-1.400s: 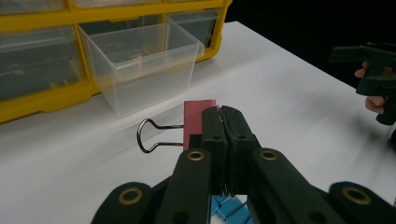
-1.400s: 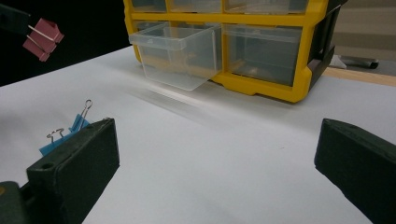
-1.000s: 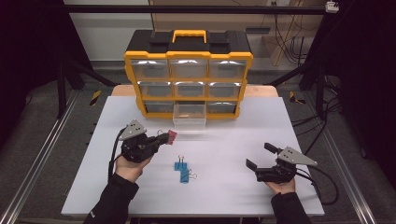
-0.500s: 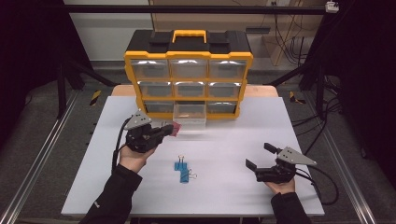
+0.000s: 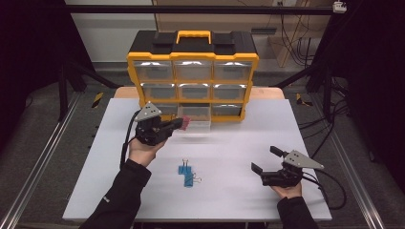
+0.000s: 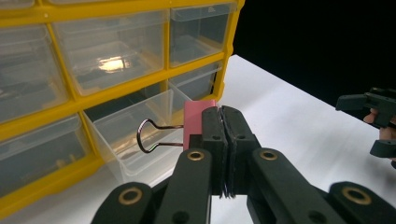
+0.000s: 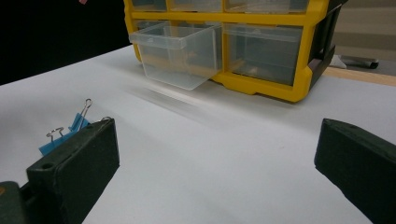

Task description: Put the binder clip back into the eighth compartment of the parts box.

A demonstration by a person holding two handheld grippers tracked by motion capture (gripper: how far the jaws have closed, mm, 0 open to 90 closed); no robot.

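Left gripper pinches pink binder clip just in front of pulled-out clear drawer; right gripper spread wide, resting on table w/ blue clips nearby

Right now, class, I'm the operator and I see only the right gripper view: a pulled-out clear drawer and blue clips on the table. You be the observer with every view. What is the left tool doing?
Observer: The left tool is shut on a pink binder clip, whose wire handles point toward the cabinet.
Operator: Where is that clip relative to the open drawer?
Observer: In the high view it is at the front left corner of the open drawer. I cannot tell how high above it.
Operator: Which drawer is open?
Observer: The middle one of the bottom row. The other eight are pushed in.
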